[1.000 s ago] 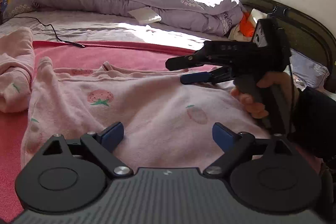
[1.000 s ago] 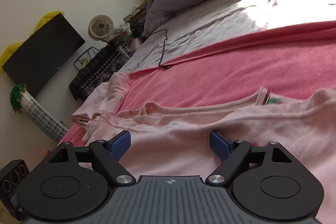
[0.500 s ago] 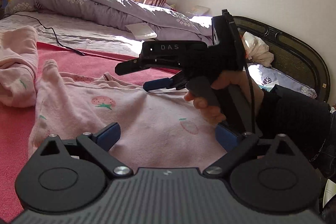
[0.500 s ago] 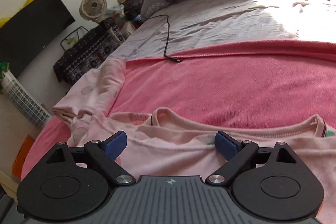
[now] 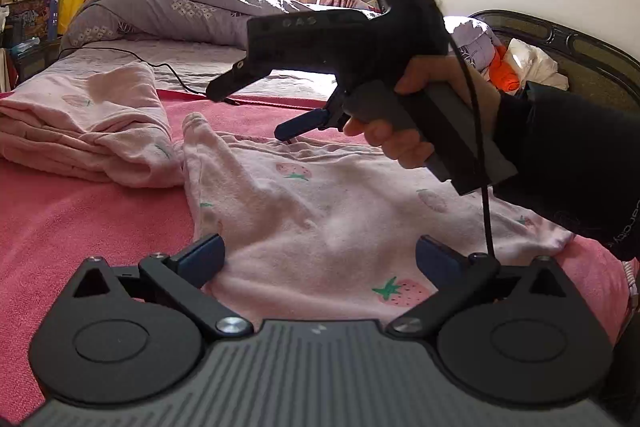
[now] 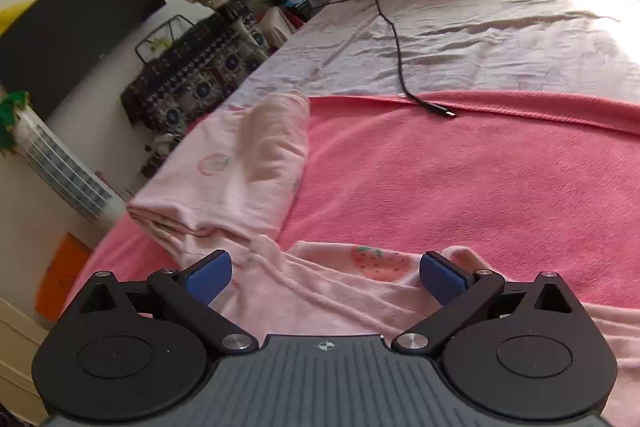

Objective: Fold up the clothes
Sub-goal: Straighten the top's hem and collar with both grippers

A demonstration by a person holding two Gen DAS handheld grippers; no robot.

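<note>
A pink strawberry-print top (image 5: pixel 320 219) lies spread flat on a pink blanket (image 6: pixel 460 187) covering the near part of a bed. Just beside it, toward the bed's edge, sits a folded pink garment (image 5: pixel 88 131) of the same print. The left tongs (image 5: pixel 320 259) hover low over the top, jaws wide and just opened further, nothing between the pads. The right tongs (image 6: pixel 325 277), gripped by a hand (image 5: pixel 404 139) in a dark sleeve, are raised above the top's far side, jaws likewise spread wide after opening, holding nothing. A black cable (image 6: pixel 400 59) trails across the lilac sheet beyond the blanket.
</note>
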